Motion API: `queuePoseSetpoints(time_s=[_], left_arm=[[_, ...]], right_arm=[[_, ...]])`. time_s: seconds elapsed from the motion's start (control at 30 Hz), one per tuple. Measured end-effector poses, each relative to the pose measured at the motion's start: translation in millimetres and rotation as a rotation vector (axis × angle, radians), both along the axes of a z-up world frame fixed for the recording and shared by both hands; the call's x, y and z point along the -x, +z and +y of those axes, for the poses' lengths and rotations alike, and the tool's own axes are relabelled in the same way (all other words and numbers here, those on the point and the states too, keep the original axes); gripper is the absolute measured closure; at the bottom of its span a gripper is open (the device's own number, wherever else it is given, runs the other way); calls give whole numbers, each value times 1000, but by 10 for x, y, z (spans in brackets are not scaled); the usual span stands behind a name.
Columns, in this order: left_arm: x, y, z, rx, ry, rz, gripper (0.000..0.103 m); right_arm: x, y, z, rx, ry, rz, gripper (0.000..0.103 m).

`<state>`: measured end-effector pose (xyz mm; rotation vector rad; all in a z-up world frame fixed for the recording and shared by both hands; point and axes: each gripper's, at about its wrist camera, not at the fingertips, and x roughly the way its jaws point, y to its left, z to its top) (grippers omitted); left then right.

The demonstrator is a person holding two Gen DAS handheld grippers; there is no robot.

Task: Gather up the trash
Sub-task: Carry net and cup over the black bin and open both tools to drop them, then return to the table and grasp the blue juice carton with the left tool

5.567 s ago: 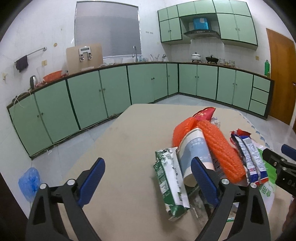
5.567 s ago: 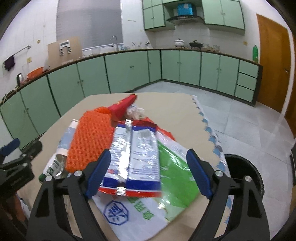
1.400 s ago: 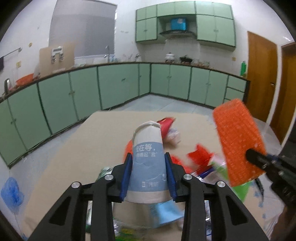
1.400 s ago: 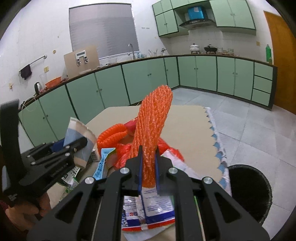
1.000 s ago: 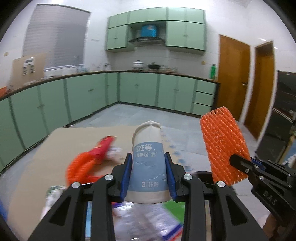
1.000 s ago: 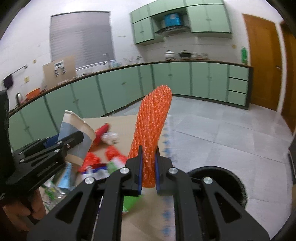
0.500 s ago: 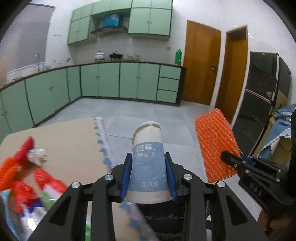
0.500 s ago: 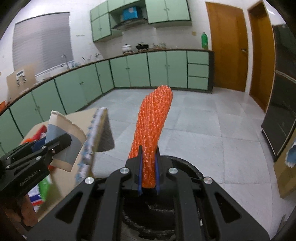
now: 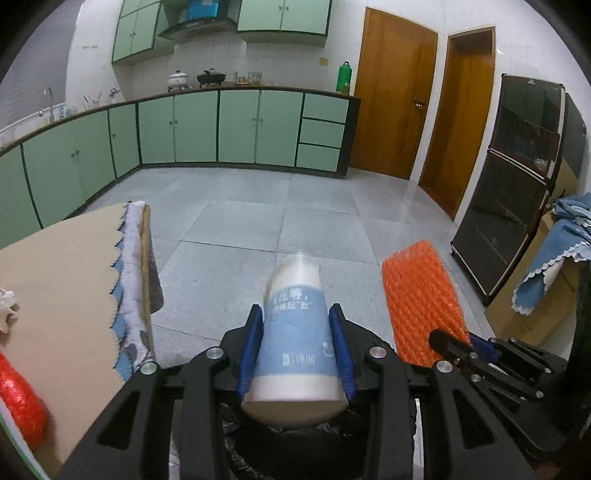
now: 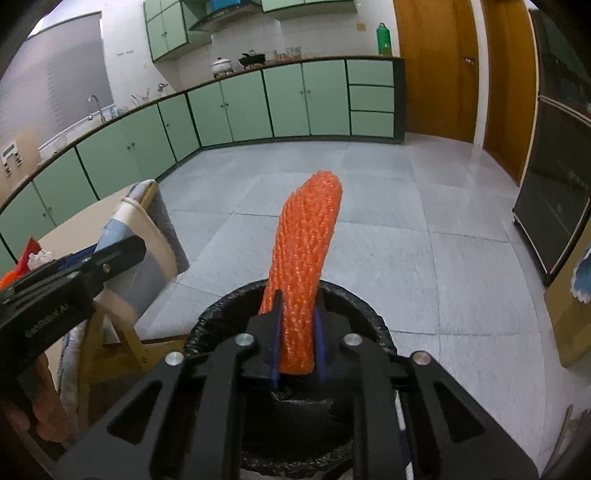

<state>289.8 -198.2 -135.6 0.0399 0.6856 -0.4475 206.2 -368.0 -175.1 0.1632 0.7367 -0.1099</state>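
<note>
Bin [image 10: 354, 299] lined with black plastic sits on the floor directly below both grippers, off the table's [image 9: 66, 266] corner. Left gripper [image 9: 295, 350] is clamped on a paper cup [image 9: 295, 339], its long axis pointing forward, blue band bearing partly legible Chinese print ending "我". Right gripper [image 10: 297, 332], just beside it, pinches an orange foam net [image 10: 304, 266] standing upright over the bin mouth; letting go should drop both straight in

A home kitchen: green cabinets [image 9: 236, 127] are running along the walls under a counter, pots [image 9: 210, 78] are sitting below a range hood [image 9: 197, 26], a tap [image 10: 96, 105] is standing by the window, and wooden doors [image 9: 391, 107] are opening off the tiled floor [image 9: 295, 221].
</note>
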Motion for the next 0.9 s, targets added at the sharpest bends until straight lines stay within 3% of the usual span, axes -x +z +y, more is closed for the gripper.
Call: queuePoseSetpoints(time_s=[0.07, 0.13, 0.23, 0.4, 0.47, 0.57, 0.9], left_arm=[[2, 16, -8, 11, -8, 1, 55], [16, 43, -1, 14, 0, -14, 50], [61, 106, 70, 22, 7, -18, 49], [171, 354, 351, 51, 63, -60, 39], [244, 474, 502, 49, 91, -90, 30], [427, 631, 804, 28, 154, -142, 24], [1085, 801, 2070, -23, 380, -199, 22]], right_arm=[[-2, -23, -33, -1, -19, -3, 66], [13, -20, -59, 2, -29, -15, 61], [57, 9, -72, 10, -38, -25, 57], [196, 177, -2, 21, -65, -65, 27], [247, 262, 67, 28, -73, -83, 15], [337, 401, 221, 30, -62, -116, 12], [625, 686, 1168, -57, 145, -195, 12]])
